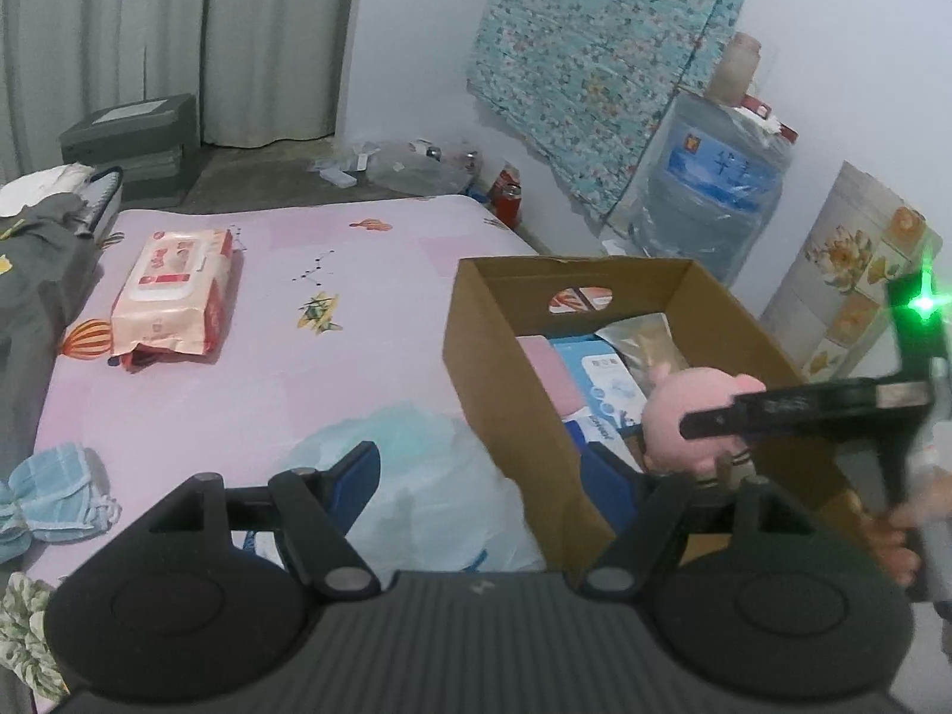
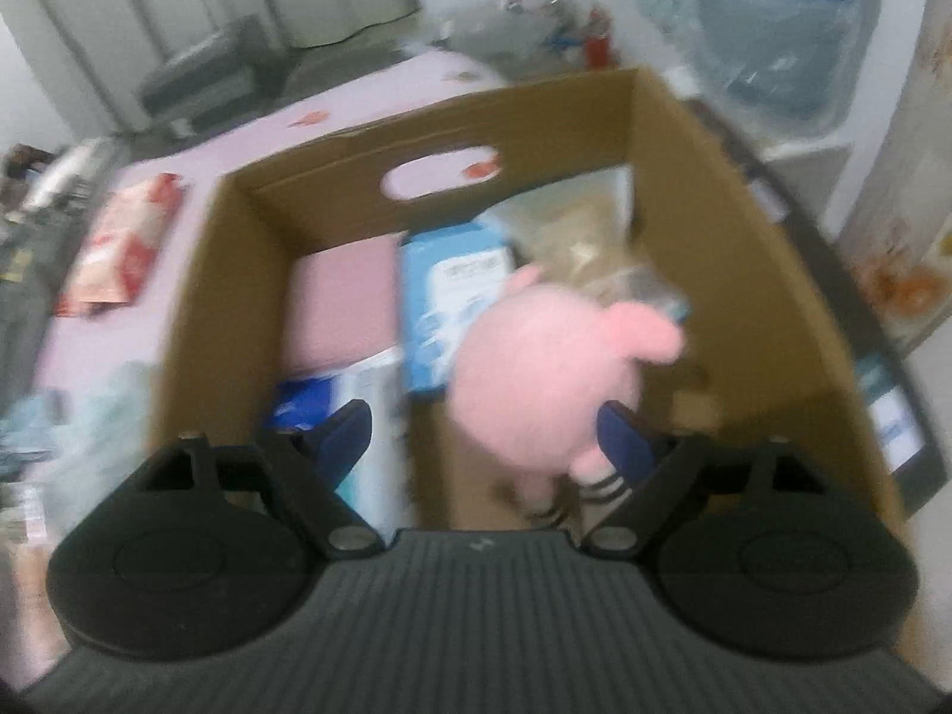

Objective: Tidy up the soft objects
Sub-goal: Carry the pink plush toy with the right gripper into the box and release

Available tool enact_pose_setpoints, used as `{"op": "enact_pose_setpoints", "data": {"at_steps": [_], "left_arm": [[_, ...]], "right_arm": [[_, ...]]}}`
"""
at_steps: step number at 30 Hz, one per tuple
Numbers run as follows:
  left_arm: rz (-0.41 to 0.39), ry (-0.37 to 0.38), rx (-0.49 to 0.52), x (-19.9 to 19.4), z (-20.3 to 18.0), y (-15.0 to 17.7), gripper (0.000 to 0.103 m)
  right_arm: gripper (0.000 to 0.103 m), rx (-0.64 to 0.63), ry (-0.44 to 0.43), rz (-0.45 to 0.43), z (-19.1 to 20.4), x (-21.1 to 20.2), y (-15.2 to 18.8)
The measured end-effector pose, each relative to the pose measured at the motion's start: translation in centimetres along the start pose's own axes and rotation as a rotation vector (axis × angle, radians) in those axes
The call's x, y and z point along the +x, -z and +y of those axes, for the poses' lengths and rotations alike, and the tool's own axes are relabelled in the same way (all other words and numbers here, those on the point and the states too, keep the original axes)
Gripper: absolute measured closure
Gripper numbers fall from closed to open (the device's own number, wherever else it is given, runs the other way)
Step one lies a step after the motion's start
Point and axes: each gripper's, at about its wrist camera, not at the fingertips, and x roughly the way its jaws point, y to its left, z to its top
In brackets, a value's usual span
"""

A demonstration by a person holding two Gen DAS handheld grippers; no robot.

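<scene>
A pink plush pig [image 2: 541, 369] hangs over the open cardboard box [image 2: 196, 309], just ahead of my right gripper [image 2: 485, 434]. The jaws stand wide open; the pig touches only the right finger [image 2: 622, 446]. The view is blurred. In the left wrist view the pig [image 1: 684, 416] is inside the box [image 1: 494, 381] next to the right gripper's black finger [image 1: 773, 410]. My left gripper [image 1: 482, 476] is open and empty above a pale plastic-wrapped pack [image 1: 416, 476] on the pink bed sheet [image 1: 333, 357].
The box holds a pink pad [image 2: 339, 309], a blue pack [image 2: 452, 297] and a clear bag [image 2: 595, 250]. On the bed lie a wet-wipes pack [image 1: 175, 297], a blue cloth [image 1: 53, 494] and grey clothes [image 1: 30, 297]. A water jug [image 1: 708, 196] stands by the wall.
</scene>
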Motion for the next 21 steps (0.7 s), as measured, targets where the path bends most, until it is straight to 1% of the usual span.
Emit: {"op": "enact_pose_setpoints", "data": {"at_steps": [2, 5, 7, 9, 11, 13, 14, 16, 18, 20, 21], "left_arm": [[-0.003, -0.002, -0.010, -0.2, 0.6, 0.2, 0.028], [-0.004, -0.002, -0.025, -0.3, 1.2, 0.5, 0.028], [-0.003, -0.003, -0.032, -0.4, 1.6, 0.7, 0.028], [-0.004, -0.004, -0.034, -0.5, 1.8, 0.9, 0.028], [-0.005, -0.004, -0.035, -0.7, 1.9, 1.1, 0.028], [-0.010, -0.005, -0.038, -1.0, 2.1, 1.3, 0.028], [-0.013, -0.005, -0.040, -1.1, 2.2, 1.4, 0.028], [-0.017, -0.010, -0.050, -1.3, 2.5, 1.6, 0.028], [-0.017, -0.013, -0.059, -1.4, 2.9, 1.8, 0.028], [-0.013, -0.017, -0.068, -1.3, 3.2, 1.9, 0.028], [-0.010, -0.020, -0.073, -1.2, 3.4, 1.9, 0.028]], "right_arm": [[0.020, 0.022, -0.064, 0.022, 0.6, -0.8, 0.3], [0.020, 0.029, -0.174, 0.021, 0.7, -1.4, 0.7], [0.020, 0.038, -0.217, 0.017, 0.6, -1.6, 0.6], [0.020, 0.055, -0.225, 0.006, 0.6, -2.0, 0.6], [0.020, 0.066, -0.194, -0.015, 0.2, -2.0, 0.1], [0.019, 0.079, -0.116, -0.039, -0.7, -2.0, -0.5], [0.017, 0.090, -0.061, -0.042, -1.2, -1.9, -0.7], [0.017, 0.118, 0.002, -0.027, -2.1, -1.3, -1.1], [0.017, 0.132, 0.040, -0.008, -2.7, -0.5, -1.2], [0.017, 0.091, 0.079, 0.005, -2.5, 0.3, -1.0], [0.016, 0.052, 0.112, 0.002, -2.0, 0.7, -0.9]]}}
